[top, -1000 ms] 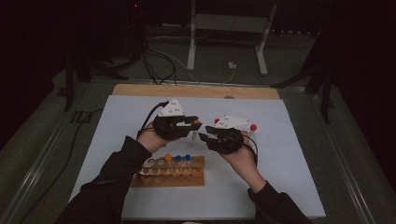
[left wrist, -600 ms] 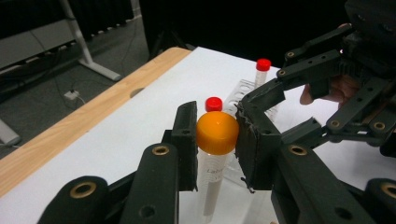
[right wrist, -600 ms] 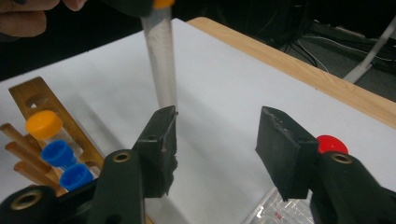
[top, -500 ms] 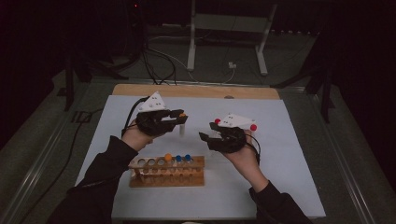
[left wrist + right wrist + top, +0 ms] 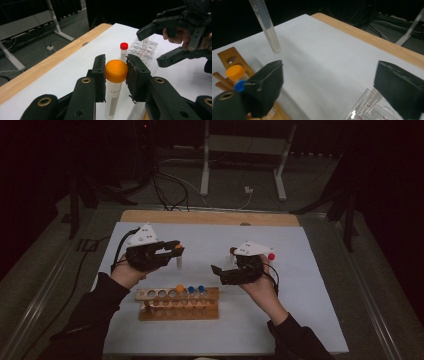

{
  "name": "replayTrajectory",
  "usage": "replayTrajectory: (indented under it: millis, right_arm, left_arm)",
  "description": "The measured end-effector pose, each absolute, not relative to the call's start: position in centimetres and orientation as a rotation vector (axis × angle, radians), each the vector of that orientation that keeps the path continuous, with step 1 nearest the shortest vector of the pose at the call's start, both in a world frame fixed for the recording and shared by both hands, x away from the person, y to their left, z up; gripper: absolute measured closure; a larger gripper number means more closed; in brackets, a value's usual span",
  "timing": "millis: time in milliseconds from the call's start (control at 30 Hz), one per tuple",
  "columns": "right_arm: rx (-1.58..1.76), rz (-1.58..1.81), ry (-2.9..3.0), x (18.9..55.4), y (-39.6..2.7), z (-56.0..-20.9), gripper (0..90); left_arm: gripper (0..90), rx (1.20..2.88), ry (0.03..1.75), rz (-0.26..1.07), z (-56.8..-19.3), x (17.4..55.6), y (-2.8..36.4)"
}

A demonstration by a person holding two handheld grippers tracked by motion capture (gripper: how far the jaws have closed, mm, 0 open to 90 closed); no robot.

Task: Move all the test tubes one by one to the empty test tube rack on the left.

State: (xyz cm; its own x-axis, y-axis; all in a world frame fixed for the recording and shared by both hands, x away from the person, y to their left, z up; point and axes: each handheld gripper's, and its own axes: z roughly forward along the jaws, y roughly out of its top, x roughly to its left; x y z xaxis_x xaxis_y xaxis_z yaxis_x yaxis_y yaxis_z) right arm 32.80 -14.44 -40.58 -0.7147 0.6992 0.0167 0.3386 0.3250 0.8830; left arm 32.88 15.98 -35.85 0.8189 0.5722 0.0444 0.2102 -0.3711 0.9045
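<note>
Left gripper (image 5: 172, 251), left of centre in the high view: jaws clamped on the orange cap of a test tube (image 5: 115, 80), held upright above the white mat (image 5: 300, 270). Right gripper (image 5: 220, 272), centre-right: jaws just opened wide, nothing between them. Wooden rack (image 5: 177, 303), lower centre, holds orange- and blue-capped tubes. Clear plastic rack (image 5: 143, 48) with a red-capped tube (image 5: 123, 51), upper centre of the left gripper view.
</note>
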Motion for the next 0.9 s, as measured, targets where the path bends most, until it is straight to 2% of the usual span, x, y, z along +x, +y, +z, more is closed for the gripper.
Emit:
replayTrajectory:
  millis: [33,167,533,900]
  right_arm:
    - [0.923,1.353,2.231,32.8,-14.4,-40.6,3.5]
    - [0.915,1.345,2.245,32.8,-14.4,-40.8,0.0]
    - [0.919,1.344,2.264,32.9,-14.4,-40.9,0.0]
    - [0.921,1.345,2.273,32.9,-14.4,-41.0,0.0]
  left_arm:
    - [71.4,1.948,0.586,0.433,-35.8,32.7,16.3]
    - [71.3,1.931,0.6,0.448,-35.9,31.9,17.3]
    - [71.4,1.904,0.593,0.435,-35.8,29.2,18.9]
    - [71.3,1.903,0.572,0.402,-37.1,27.4,18.8]
